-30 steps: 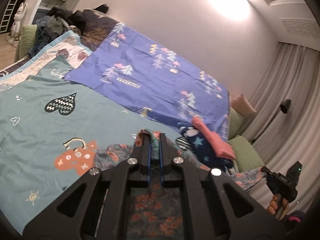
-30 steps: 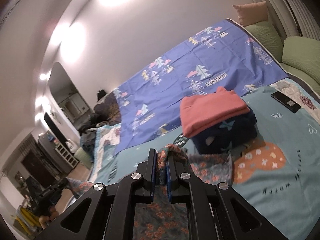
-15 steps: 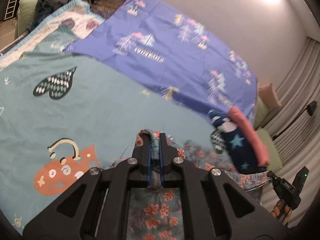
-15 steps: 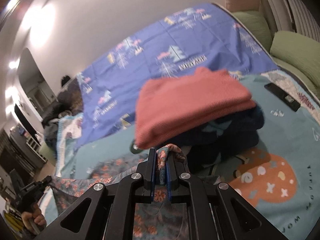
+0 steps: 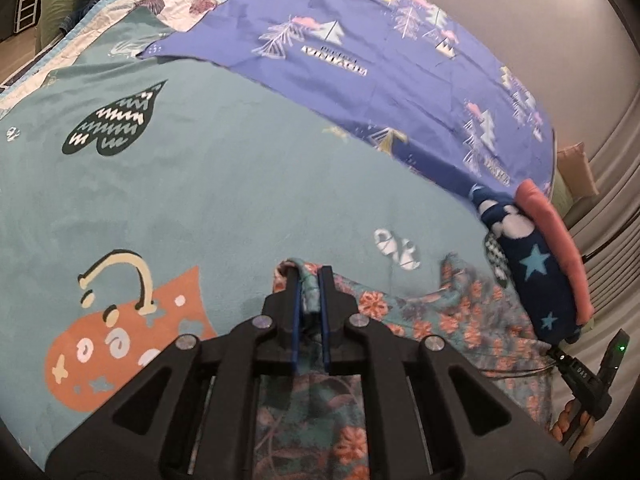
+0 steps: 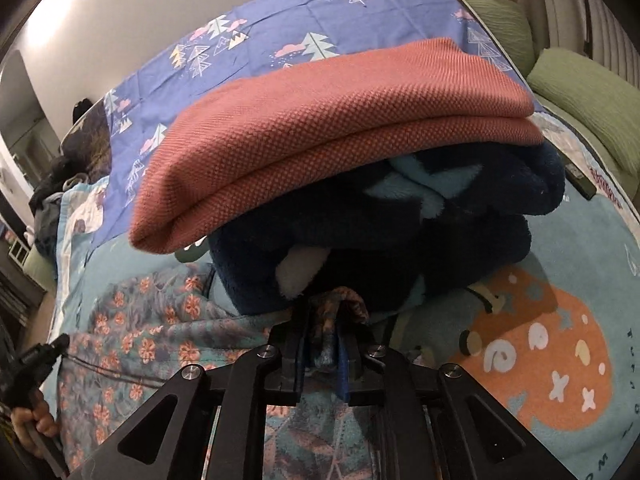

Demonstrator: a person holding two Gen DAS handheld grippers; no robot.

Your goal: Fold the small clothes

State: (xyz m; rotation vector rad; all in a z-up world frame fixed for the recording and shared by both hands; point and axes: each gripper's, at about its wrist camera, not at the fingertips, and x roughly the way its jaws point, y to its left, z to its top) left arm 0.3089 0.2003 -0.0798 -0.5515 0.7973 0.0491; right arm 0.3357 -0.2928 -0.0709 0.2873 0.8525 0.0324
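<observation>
A floral garment in teal with orange blossoms lies spread on a teal bedspread, its two near corners caught in a pair of hand-held grippers. The left gripper has a bunched fold of the cloth between its blue-edged fingers, and its jaws are opening while the fabric sits in the gap. The right gripper likewise has a wad of the same garment between its fingers, its jaws also opening around the cloth. Directly beyond the right gripper stands a stack of folded clothes: a coral knit piece on top of a dark navy fleece with pale blue stars. In the left wrist view that stack sits at the far right edge of the garment. The bedspread carries an orange cartoon figure to the left and a black heart farther off. Beyond it lies a purple sheet printed with trees. Green pillows rest at the far right. A person's hand grips the left tool's handle at the lower left of the right wrist view.
</observation>
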